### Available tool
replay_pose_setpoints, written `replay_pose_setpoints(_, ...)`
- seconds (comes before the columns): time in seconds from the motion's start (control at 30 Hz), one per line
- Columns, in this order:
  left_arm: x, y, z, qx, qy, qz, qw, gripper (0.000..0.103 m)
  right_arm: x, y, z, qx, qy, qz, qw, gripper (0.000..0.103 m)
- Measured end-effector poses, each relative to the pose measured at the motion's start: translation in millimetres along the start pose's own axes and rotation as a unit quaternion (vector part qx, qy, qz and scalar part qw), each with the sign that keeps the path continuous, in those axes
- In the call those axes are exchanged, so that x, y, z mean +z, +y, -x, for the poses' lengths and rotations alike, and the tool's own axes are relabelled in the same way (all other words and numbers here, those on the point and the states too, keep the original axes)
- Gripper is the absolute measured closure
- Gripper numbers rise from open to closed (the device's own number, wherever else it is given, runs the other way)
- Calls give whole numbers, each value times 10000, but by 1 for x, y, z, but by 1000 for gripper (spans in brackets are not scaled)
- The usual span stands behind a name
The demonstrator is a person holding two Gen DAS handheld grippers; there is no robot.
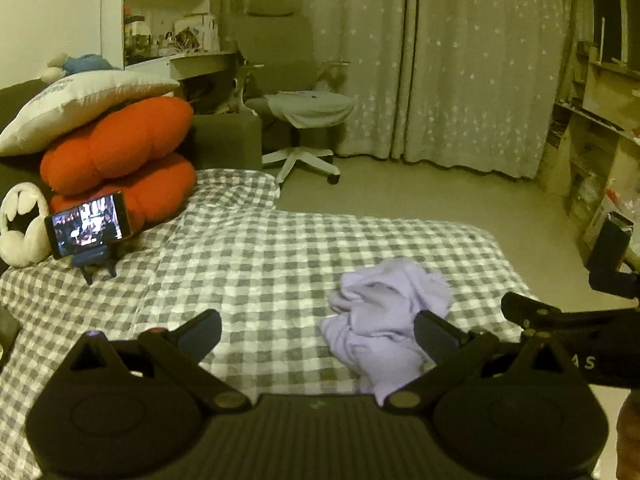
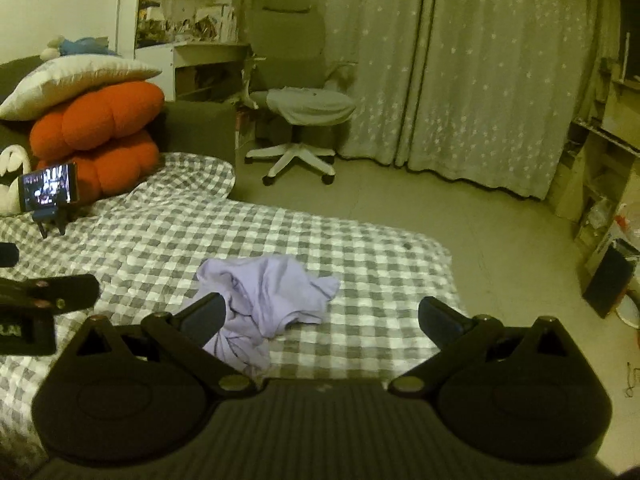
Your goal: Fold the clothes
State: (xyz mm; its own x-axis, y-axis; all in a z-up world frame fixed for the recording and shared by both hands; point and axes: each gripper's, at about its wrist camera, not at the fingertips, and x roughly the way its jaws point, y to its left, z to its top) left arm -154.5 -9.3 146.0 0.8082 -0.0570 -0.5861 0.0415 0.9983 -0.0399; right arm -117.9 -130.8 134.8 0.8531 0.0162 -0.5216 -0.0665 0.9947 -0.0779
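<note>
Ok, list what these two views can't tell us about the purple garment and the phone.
- Purple garment: crumpled, so its type, sleeves and collar are unreadable in both views; in the left wrist view the left tool hides its near edge.
- Phone on its stand: screen too small and blurred.
- Right tool: open, empty.
</note>
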Motion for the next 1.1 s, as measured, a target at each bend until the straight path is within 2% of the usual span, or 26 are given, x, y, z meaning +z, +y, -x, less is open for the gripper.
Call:
replay_pose_setpoints(0.27,-5,3,5,-148,142,241,9995,1,7,0,16,90,122,-182,9997,0)
replay_pose_setpoints(0.4,-3,13,-3,-305,130,232,9992,1,13,-3,16,499,135,-385,9979,0)
replay_pose_setpoints(0.47,0,14,-16,-245,195,240,9992,1,23,-5,11,477,157,-451,9977,0)
replay_pose_setpoints(0.53,1,13,-32,-209,297,257,9990,1,28,-7,-2,515,244,-406,9975,0)
replay_pose_setpoints(0.7,-13,-3,-85,-167,830,-61,9964,1,24,-12,-68,1206,863,-503,9877,0)
replay_pose_setpoints(0.77,-18,-2,-101,-139,946,-165,9953,1,18,-9,-96,1186,1072,-461,9861,1)
replay_pose_setpoints(0.83,-15,1,-112,-10,1025,-200,9945,1,12,-5,-117,1189,1208,-399,9847,8)
replay_pose_setpoints(0.87,-14,3,-117,55,1057,-213,9942,1,8,-4,-124,1205,1272,-408,9837,17)
replay_pose_setpoints(0.9,-12,8,-120,118,1034,-190,9944,1,4,-3,-130,1164,1355,-484,9827,30)
replay_pose_setpoints(0.93,-9,13,-122,176,1013,-172,9946,1,2,-4,-134,1099,1416,-588,9820,34)
replay_pose_setpoints(1.0,-3,24,-124,193,955,-205,9950,1,3,-2,-136,1285,1436,-530,9798,43)
replay_pose_setpoints(1.1,-1,40,-123,220,862,-57,9960,1,9,-3,-134,1392,1317,-365,9808,45)
